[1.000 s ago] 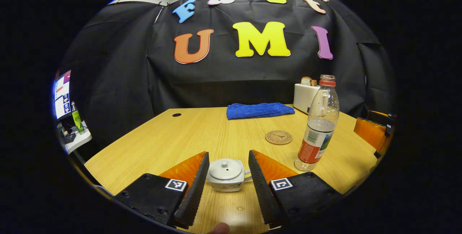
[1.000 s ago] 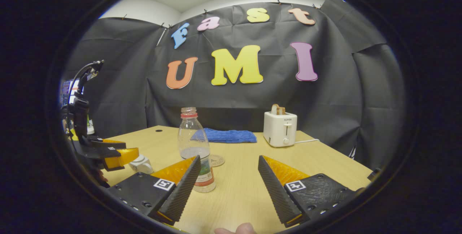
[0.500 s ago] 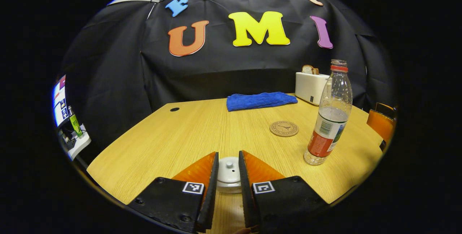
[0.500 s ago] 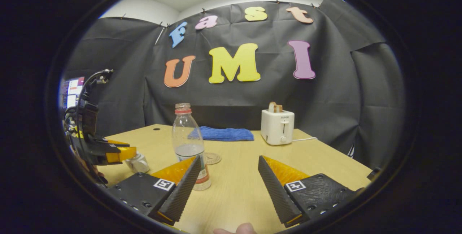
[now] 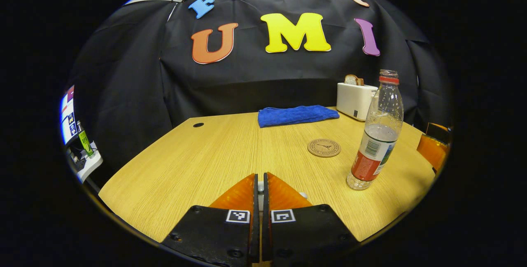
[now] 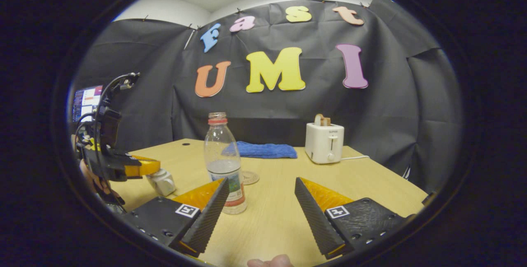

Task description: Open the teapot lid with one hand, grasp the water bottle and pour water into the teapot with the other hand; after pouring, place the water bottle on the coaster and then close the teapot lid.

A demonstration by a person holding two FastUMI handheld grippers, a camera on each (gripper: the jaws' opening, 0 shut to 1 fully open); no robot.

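The left gripper stands with its jaws drawn almost together, a thin white sliver of the teapot lid's knob pinched in the slit between them; from the right gripper view the same gripper sits directly over the white teapot, which rests on the wooden counter. Whether the lid has left the pot cannot be told from either view.

The right gripper hangs low over the counter with its jaws spread wide and nothing between them. The water bottle (uncapped, a red ring at its neck, partly filled) stands upright just ahead of the left-hand jaw, its base partly hidden behind that jaw's tip, not gripped. In the left gripper view the bottle stands ahead and to the right of the closed jaws, well apart from them.

The round coaster lies flat and bare ahead of the left gripper's jaws, slightly right, just beside the bottle on its left. Farther ahead, near the counter's back edge, lie a folded blue cloth and a white toaster with bread in its slot. A person's fingertip edges in behind the right gripper's jaws.
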